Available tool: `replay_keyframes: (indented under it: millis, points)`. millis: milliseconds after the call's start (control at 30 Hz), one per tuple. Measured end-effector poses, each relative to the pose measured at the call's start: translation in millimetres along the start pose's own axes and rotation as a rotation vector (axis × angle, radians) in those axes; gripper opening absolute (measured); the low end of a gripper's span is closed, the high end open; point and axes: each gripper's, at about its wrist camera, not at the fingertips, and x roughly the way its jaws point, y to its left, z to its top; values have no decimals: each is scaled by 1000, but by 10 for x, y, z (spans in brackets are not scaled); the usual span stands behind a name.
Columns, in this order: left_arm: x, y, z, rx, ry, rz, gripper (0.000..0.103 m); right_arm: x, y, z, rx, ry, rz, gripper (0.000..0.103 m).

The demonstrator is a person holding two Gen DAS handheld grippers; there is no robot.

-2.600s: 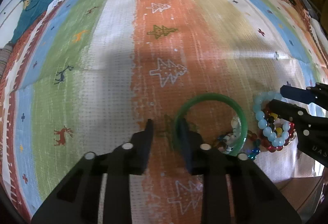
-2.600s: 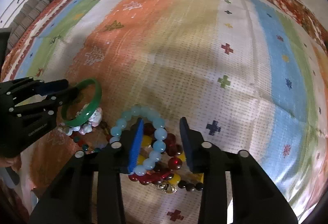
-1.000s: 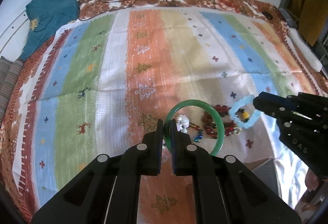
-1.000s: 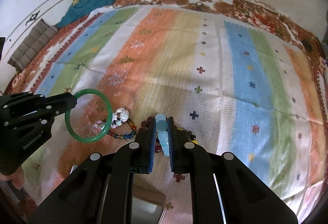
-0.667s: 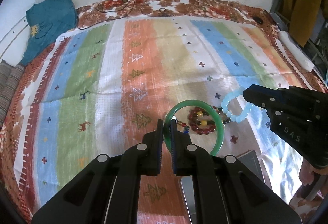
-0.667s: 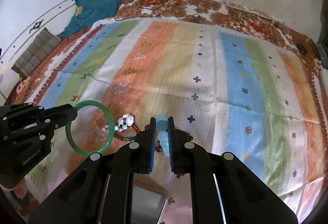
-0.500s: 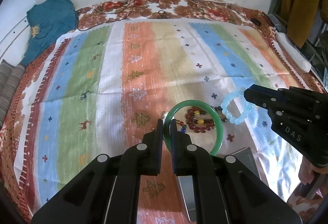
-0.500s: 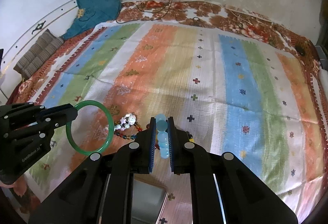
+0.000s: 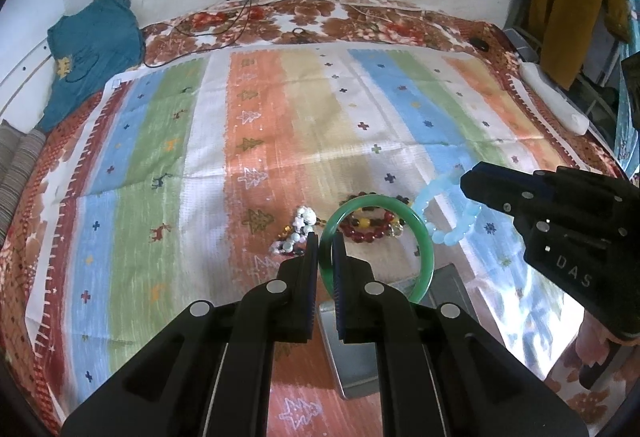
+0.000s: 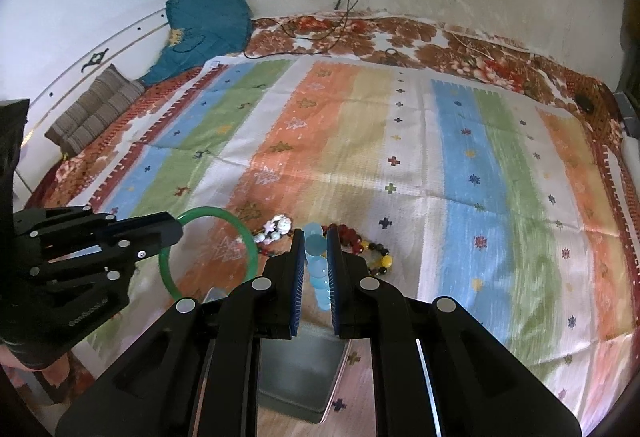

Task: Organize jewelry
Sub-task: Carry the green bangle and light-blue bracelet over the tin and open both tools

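Left gripper (image 9: 326,257) clamped on smooth green bangle (image 9: 424,249); right gripper (image 10: 316,261) clamped on pale blue bead bracelet (image 10: 316,257), both aloft above grey metal tin (image 10: 300,377). Risk: thin-edge pinch, bangle could twist loose; beads could roll out.

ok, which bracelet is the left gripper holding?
The solid green bangle, pinched in the left gripper; the right gripper holds the pale blue beaded bracelet.

Green bangle (image 9: 425,245), pale-blue beads (image 9: 448,235) (striped rug (image 9: 208,141)).
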Motion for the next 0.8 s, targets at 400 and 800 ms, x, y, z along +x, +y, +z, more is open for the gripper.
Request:
replay_keyframes:
  millis: [400,800]
  points:
    - [-153,-59,-178,6,-2,-6,7,-225,107,-242,11,-7,4,12]
    - [-164,-128,-369,6,53,-64,10,-297,98,-466,38,30,20,12]
